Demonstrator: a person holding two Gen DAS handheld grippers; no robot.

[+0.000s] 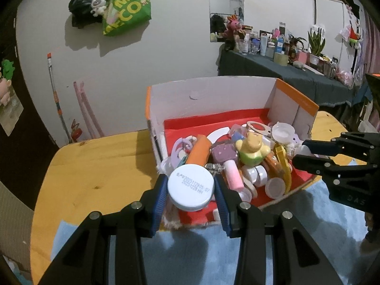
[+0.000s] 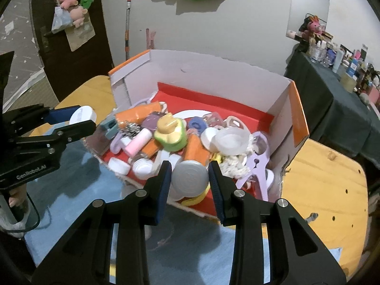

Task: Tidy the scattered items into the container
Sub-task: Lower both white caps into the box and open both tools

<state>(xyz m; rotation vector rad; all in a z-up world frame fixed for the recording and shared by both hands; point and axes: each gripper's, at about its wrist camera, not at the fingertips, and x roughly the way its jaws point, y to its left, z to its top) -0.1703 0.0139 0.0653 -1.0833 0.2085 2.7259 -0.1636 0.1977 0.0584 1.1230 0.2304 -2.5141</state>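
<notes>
The box (image 2: 280, 109) is already heaped. The left gripper (image 1: 191, 190) pinches a white cap (image 1: 190, 187) and the right gripper (image 2: 190, 178) a grey lid (image 2: 190, 175) above the near edge. Judged nearly done: both remain to be dropped in.

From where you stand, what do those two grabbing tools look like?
Both the left gripper and the right gripper are matte black angular frames with silver screw heads and ribbed blue finger pads. White lettering "GenRobot.AI" marks the left one's side.

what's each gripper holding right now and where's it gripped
Left gripper holds a white cap by its rim. Right gripper holds a grey lid by its rim.
</notes>
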